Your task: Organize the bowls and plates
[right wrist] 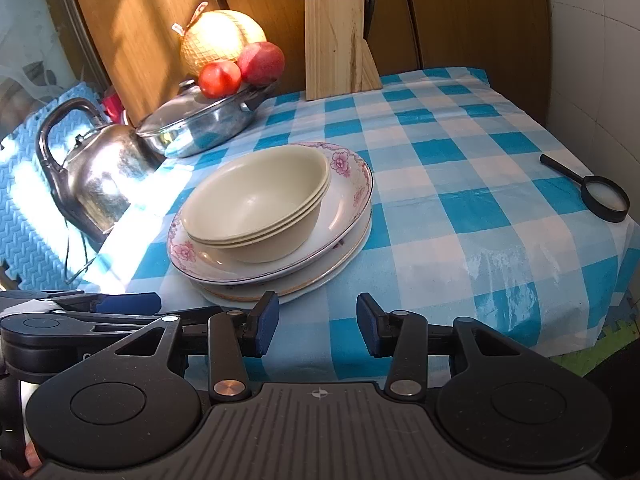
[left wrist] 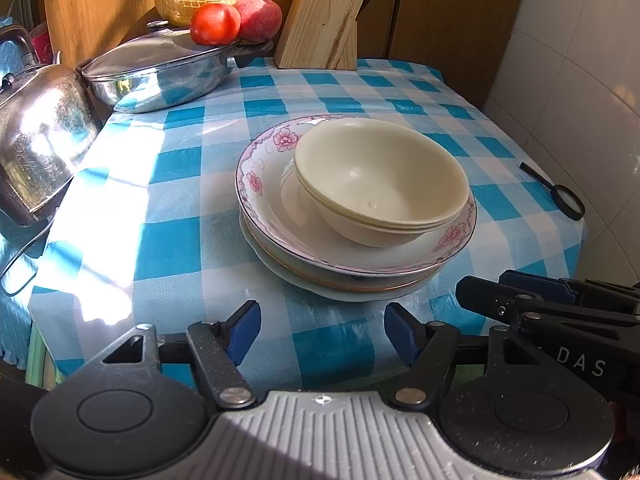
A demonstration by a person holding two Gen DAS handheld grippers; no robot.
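Three nested cream bowls (left wrist: 380, 184) (right wrist: 256, 204) sit in a pink-flowered plate (left wrist: 260, 164) (right wrist: 352, 172), which tops a stack of plates (left wrist: 340, 286) (right wrist: 280, 290) on the blue checked tablecloth (left wrist: 168, 248) (right wrist: 460, 208). My left gripper (left wrist: 322, 334) is open and empty, low at the table's near edge, just short of the stack. My right gripper (right wrist: 316, 326) is open too, also at the near edge, right of the stack's front. Each gripper shows in the other's view, the right gripper (left wrist: 520, 290) and the left gripper (right wrist: 120, 304).
A steel kettle (left wrist: 36, 136) (right wrist: 100, 176) and a lidded steel pan (left wrist: 160, 72) (right wrist: 196, 128) bearing fruit (left wrist: 236, 16) (right wrist: 240, 68) stand left. A wooden knife block (left wrist: 324, 24) (right wrist: 336, 44) is at the back. A black magnifying glass (left wrist: 560, 194) (right wrist: 596, 194) lies right, near a tiled wall (left wrist: 580, 80).
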